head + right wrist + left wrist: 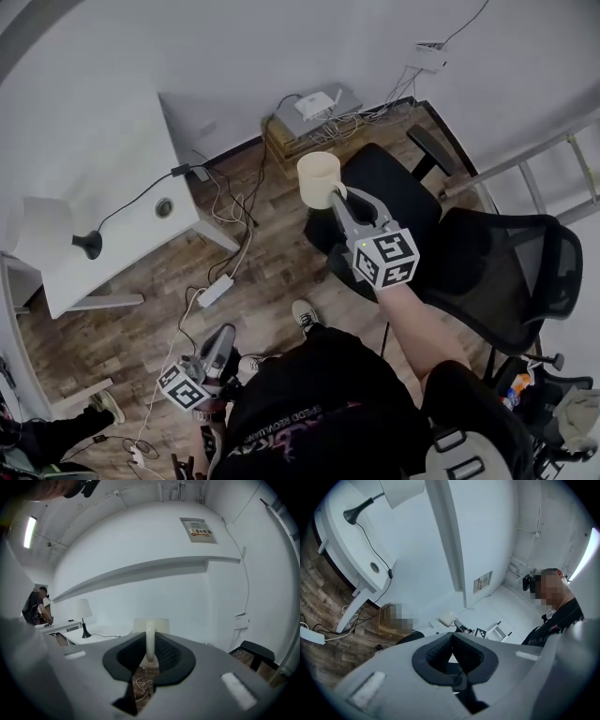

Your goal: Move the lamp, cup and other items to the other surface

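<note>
A cream cup hangs in the air above the floor, with my right gripper shut on its handle. In the right gripper view the handle stands upright between the dark pads, the cup body beyond them. A lamp with a white shade and a black base stands on the white desk at the left. My left gripper hangs low beside my leg, its pads meeting at the tips around nothing.
Two black office chairs stand right under and beside the cup. Cables and a white power strip lie on the wooden floor. A low box with a router sits by the wall. A ladder leans at the right.
</note>
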`<action>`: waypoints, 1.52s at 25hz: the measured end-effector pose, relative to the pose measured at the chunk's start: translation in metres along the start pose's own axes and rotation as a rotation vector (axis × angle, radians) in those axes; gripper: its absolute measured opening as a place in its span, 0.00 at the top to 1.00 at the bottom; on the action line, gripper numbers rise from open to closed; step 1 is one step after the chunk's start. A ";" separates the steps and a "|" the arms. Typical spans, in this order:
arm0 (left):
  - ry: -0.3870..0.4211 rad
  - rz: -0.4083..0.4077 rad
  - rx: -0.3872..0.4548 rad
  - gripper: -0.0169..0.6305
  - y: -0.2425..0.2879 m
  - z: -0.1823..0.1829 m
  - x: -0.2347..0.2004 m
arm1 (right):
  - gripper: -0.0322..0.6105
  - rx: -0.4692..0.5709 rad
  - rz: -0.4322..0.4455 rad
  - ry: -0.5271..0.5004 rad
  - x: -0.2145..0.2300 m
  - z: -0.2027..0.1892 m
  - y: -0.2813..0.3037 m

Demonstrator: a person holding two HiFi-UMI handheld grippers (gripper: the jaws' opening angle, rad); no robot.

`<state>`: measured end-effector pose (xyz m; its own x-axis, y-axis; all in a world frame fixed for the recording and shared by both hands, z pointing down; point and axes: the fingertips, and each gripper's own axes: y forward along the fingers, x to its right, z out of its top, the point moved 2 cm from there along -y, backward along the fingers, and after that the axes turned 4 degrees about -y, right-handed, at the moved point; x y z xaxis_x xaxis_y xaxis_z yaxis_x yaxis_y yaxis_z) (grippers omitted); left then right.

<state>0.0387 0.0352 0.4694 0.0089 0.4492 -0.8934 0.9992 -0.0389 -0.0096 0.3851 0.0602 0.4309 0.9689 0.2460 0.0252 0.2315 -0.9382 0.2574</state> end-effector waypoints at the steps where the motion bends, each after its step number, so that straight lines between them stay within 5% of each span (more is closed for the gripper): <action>1: -0.001 -0.003 -0.020 0.97 0.010 -0.004 0.001 | 0.87 -0.009 -0.025 0.007 0.016 -0.005 -0.005; 10: -0.007 0.035 -0.161 0.97 0.068 -0.025 0.000 | 0.87 -0.119 -0.307 -0.014 0.161 -0.082 -0.044; 17: -0.023 0.088 -0.232 0.97 0.087 -0.028 0.000 | 0.87 -0.260 -0.462 0.100 0.239 -0.170 -0.062; 24: -0.079 0.188 -0.246 0.97 0.083 -0.047 -0.007 | 0.87 -0.402 -0.513 0.264 0.283 -0.255 -0.039; 38: -0.134 0.318 -0.217 0.97 0.047 -0.072 -0.017 | 0.87 -0.512 -0.496 0.306 0.288 -0.333 0.020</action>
<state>0.0881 0.0901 0.5162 0.3279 0.3245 -0.8872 0.9327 0.0383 0.3587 0.6396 0.1930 0.7653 0.6782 0.7340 0.0371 0.4903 -0.4895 0.7211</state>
